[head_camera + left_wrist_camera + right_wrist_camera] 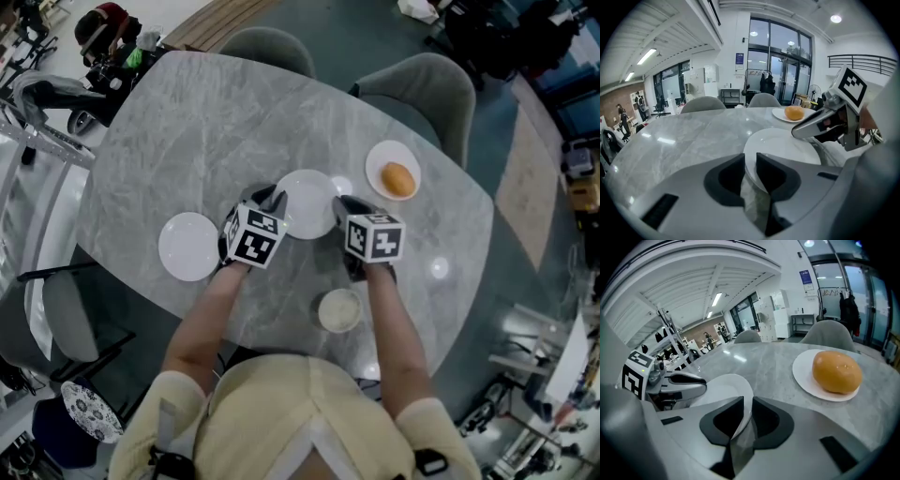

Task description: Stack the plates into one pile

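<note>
Left hand-held gripper (273, 199), dark jaws narrowly parted, straddles the left rim of a smooth round white plate (307, 202) at the middle of the grey veined marble tabletop (187, 131); the right hand-held gripper (344, 203) loosely straddles its opposite rim the same way.

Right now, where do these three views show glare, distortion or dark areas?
Head view: dim overall, small lamp reflections on the table. Left gripper view: fisheye bending, black corners, bright streaks on the table. Right gripper view: same bending, the bun looks sharp.
</note>
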A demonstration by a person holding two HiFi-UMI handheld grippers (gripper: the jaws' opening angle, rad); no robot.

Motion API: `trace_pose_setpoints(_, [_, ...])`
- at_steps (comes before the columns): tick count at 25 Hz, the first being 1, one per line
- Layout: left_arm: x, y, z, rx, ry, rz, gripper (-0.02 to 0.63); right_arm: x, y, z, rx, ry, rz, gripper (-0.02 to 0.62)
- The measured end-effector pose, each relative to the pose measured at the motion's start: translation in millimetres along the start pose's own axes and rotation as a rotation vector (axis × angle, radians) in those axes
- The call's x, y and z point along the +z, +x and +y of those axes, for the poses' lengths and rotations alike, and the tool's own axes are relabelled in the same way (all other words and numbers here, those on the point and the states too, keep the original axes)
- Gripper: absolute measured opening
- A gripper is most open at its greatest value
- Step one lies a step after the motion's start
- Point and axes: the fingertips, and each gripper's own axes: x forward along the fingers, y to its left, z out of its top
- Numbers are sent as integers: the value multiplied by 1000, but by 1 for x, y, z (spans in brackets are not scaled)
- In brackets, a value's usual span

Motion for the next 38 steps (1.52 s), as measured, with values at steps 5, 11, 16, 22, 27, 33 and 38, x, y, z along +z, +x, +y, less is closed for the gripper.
trace_pose_setpoints(5, [2, -3, 9, 56, 5, -20, 66, 3, 1, -2, -42, -39, -17, 41])
trace_pose_setpoints(11, [6, -25, 21, 110, -53, -71, 64, 12, -13, -1, -59, -67, -53, 43])
trace_pose_setpoints(16, [9, -74, 22, 124, -136, -157, 63, 35, -44, 16, -38, -106, -132, 49])
trace_pose_setpoints(22, [-8, -147, 30, 219, -200, -248, 41, 44, -80, 54, 26, -160, -190, 49])
trace_pose_setpoints(27, [-35, -199, 44, 346, -262, -286, 34, 42, -98, 95, 117, -169, -210, 60])
trace_pose_setpoints(33, [-65, -246, 52, 456, -316, -310, 34, 40, -113, 150, 242, -173, -232, 87])
trace_pose_setpoints(38, [-95, -270, 51, 521, -346, -296, 34, 31, -109, 191, 323, -169, -224, 104])
